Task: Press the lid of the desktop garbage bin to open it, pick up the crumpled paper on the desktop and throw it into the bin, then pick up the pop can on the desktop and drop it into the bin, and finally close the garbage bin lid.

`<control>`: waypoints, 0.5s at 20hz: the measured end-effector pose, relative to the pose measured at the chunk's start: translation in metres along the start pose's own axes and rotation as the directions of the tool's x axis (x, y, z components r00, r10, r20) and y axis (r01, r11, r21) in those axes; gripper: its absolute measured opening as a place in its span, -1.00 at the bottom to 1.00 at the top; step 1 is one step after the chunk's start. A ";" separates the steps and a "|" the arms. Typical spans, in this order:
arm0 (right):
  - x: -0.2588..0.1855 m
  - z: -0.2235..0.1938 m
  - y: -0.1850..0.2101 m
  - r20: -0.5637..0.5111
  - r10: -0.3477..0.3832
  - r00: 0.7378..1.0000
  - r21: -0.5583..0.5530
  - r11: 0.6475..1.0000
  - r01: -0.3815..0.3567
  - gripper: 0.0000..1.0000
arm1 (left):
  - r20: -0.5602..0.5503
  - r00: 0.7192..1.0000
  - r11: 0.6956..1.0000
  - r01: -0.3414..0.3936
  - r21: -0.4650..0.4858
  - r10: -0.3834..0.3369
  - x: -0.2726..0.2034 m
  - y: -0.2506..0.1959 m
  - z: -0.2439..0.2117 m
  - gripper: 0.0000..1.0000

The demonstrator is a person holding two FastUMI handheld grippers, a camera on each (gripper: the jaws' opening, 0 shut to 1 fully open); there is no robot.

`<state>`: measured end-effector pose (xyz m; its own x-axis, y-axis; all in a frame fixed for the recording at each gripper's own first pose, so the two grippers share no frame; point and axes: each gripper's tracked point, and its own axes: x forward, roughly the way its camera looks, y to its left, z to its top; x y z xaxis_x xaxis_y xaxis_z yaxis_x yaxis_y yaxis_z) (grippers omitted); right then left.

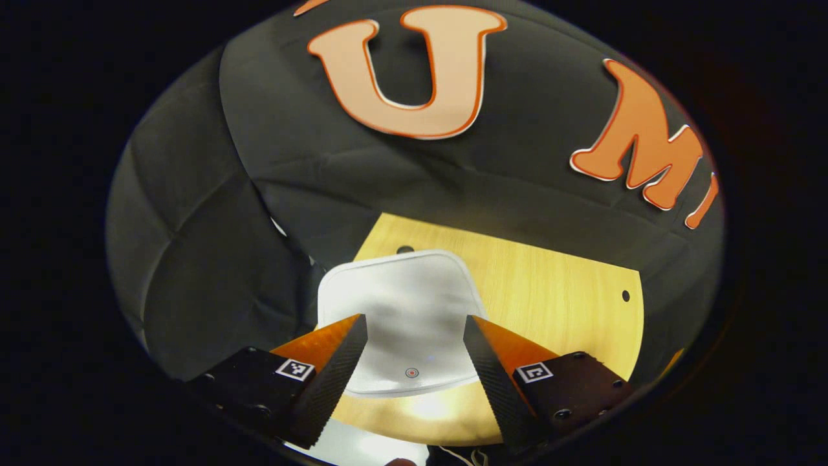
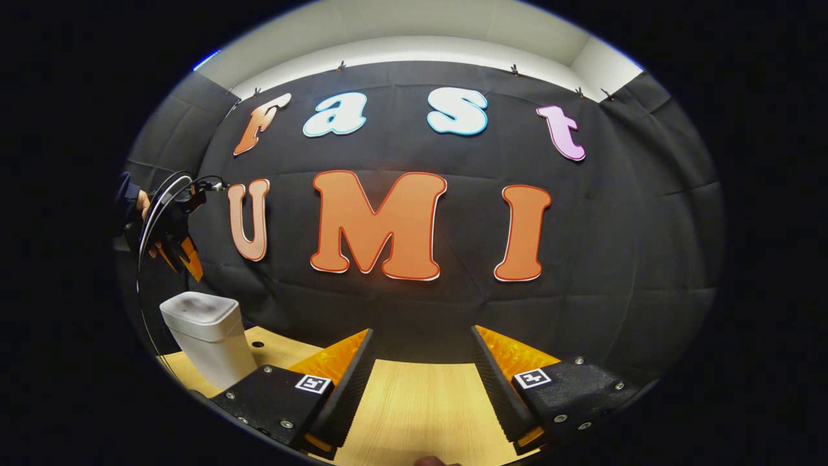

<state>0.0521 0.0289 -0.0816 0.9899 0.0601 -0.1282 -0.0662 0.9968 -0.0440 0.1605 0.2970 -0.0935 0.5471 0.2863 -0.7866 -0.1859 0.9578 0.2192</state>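
Left gripper [image 1: 415,336] jaws spread wide, holding nothing, hovering right above the bin lid [image 1: 401,310] and looking down at it, with that little press dot [image 1: 412,373] sitting almost dead centre between the fingers, just toward the camera side. Lid looks flat and closed, so probably step one not done yet: a straight push down on that front edge should pop it. Same gripper seen from the right gripper view [image 2: 184,255], hanging above the bin [image 2: 208,336], not touching, a hand [image 2: 143,206] behind it. Right gripper [image 2: 422,369] also released and empty, well off to the side over bare desk [image 2: 420,401], bin far to its left. So left one clearly nearer for the press. Can't spot the paper or the can anywhere here, no idea where they sit.
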 end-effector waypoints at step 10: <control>-0.013 0.007 0.008 0.020 0.045 0.999 -0.013 0.999 -0.044 0.74 | 0.433 0.901 0.999 -0.034 0.030 0.018 -0.099 -0.035 0.016 0.93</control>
<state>0.0396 0.0361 -0.0734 0.9883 0.1055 -0.1099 -0.1116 0.9925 -0.0507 0.1261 0.2356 -0.0145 0.8431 0.2864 -0.4550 -0.1801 0.9478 0.2630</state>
